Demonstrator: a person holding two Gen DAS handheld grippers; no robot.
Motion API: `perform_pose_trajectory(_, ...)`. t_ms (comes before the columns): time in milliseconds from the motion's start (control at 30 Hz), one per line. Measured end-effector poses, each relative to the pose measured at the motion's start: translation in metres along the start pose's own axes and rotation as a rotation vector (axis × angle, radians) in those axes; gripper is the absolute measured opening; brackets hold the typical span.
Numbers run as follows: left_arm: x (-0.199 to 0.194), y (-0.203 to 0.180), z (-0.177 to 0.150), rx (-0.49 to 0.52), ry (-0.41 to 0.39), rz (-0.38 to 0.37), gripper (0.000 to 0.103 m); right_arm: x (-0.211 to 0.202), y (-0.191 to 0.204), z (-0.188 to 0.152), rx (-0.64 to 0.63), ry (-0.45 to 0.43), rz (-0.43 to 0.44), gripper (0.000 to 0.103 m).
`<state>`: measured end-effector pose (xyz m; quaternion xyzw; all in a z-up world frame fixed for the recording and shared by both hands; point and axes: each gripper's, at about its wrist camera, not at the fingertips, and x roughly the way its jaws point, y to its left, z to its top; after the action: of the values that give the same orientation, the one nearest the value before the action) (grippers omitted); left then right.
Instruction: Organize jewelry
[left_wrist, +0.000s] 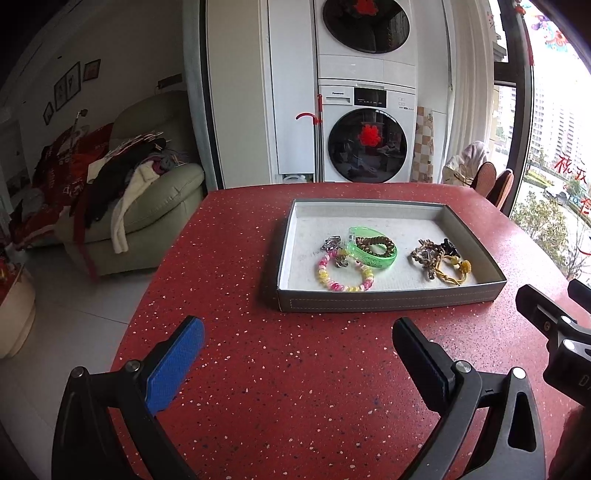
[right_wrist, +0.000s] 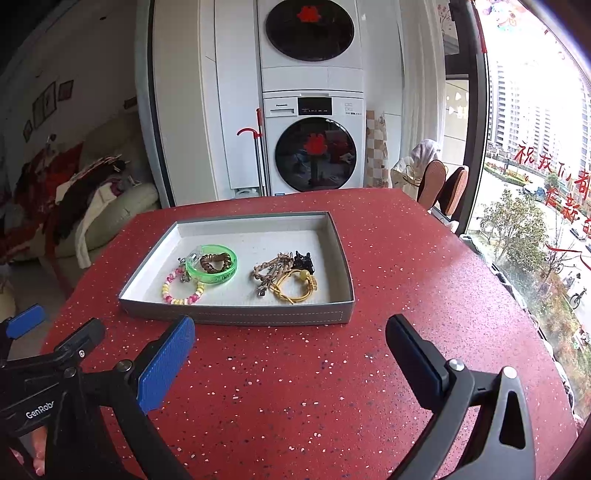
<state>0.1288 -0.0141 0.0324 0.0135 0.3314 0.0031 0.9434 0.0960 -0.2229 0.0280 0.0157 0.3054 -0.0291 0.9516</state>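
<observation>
On the red speckled surface (left_wrist: 295, 369), a shallow grey rectangular tray (left_wrist: 388, 301) holds the jewelry: a stiff translucent green plastic bangle (left_wrist: 373, 254) ringing a brown coiled band, a pink-and-yellow beaded bracelet (left_wrist: 343, 275) at its 7 o'clock, and a tangle of braided cord pieces (left_wrist: 439, 260) at its 3 o'clock. Both the left tongs (left_wrist: 299, 332) and right tongs (right_wrist: 291, 328) hover spread and empty short of the tray. All looks light; the bangle's rim probably offers the firmest pinch, while beads and cords likely sag and snag.

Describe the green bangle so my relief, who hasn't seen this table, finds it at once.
On the red speckled table sits a shallow grey tray with jewelry in two clusters. In the left cluster, the green bangle is a wide translucent bright-green ring lying behind the pink-and-yellow bead bracelet. It alone is rigid and see-through, and a brown coiled hair tie lies inside it.
</observation>
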Motion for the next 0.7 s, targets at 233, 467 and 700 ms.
perform_pose_trajectory(233,-0.0023,-0.0023,-0.0013,0.011,-0.002,0.006,0.103,-0.0019,0.0002,0.0006,-0.003,-0.001,0.004,0.103)
perform_pose_trajectory(467,-0.0024,-0.0026,-0.0021,0.013,0.002,0.006,0.103,-0.0018,0.0006,0.0006,-0.003,-0.001,0.005,0.103)
perform_pose_trajectory(700,-0.0023,-0.0025,-0.0026,0.011,0.003,0.008,0.103,-0.0021,0.001,0.001,-0.002,0.0,0.006,0.103)
